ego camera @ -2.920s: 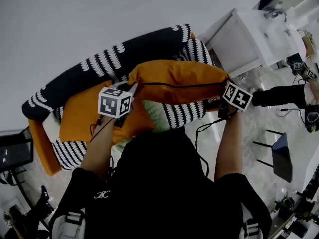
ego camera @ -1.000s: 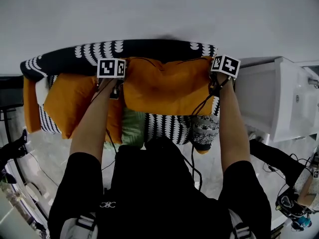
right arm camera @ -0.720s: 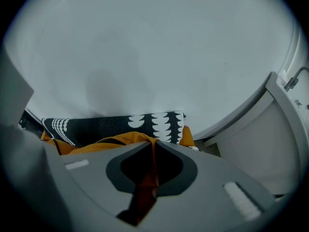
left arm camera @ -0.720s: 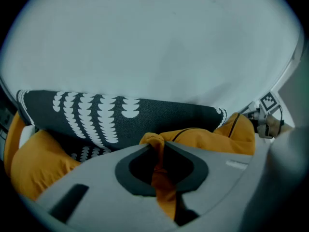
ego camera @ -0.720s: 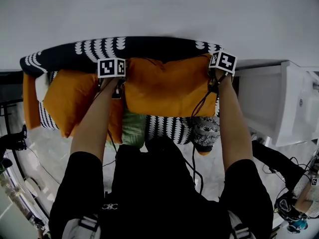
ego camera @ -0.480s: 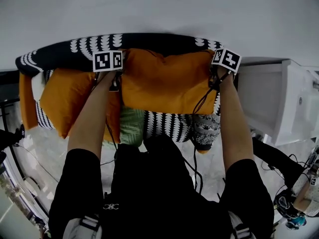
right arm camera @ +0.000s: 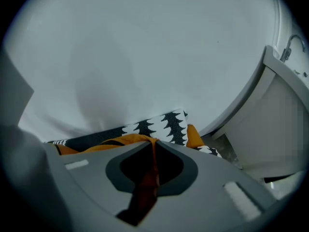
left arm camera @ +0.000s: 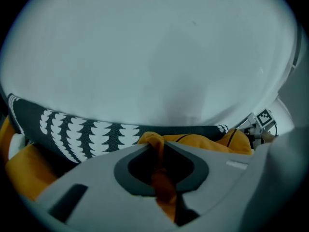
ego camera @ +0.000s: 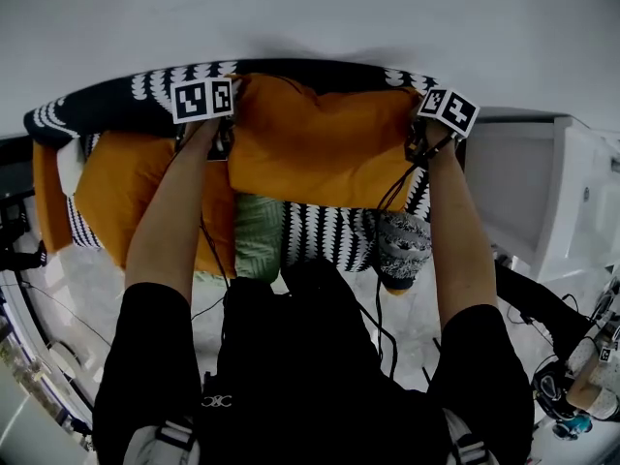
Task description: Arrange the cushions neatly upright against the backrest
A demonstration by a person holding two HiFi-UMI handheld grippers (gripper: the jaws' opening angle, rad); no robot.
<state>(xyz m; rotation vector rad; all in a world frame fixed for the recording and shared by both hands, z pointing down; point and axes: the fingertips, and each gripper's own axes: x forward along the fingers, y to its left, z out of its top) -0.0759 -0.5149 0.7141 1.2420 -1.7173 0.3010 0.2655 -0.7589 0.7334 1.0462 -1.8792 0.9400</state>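
The left gripper [left arm camera: 157, 152] and the right gripper [right arm camera: 153, 153] each pinched shut on a top corner of the orange cushion [ego camera: 320, 148] leaning on the backrest [ego camera: 111, 109], and it might flop forward if they let go too soon.

The light is soft and even, and I see no glare. In the head view the white wall [ego camera: 310, 8] looks flat grey, with a weak shadow at top centre above the orange cushion [ego camera: 320, 148]. My black shirt [ego camera: 291, 376] at the bottom loses all detail. Straight lines bend near the edges. Both gripper views have a cold bluish tone and black corners. My left gripper [left arm camera: 157, 151] and right gripper [right arm camera: 153, 146] are blurred close to the lens, with dark hollows.
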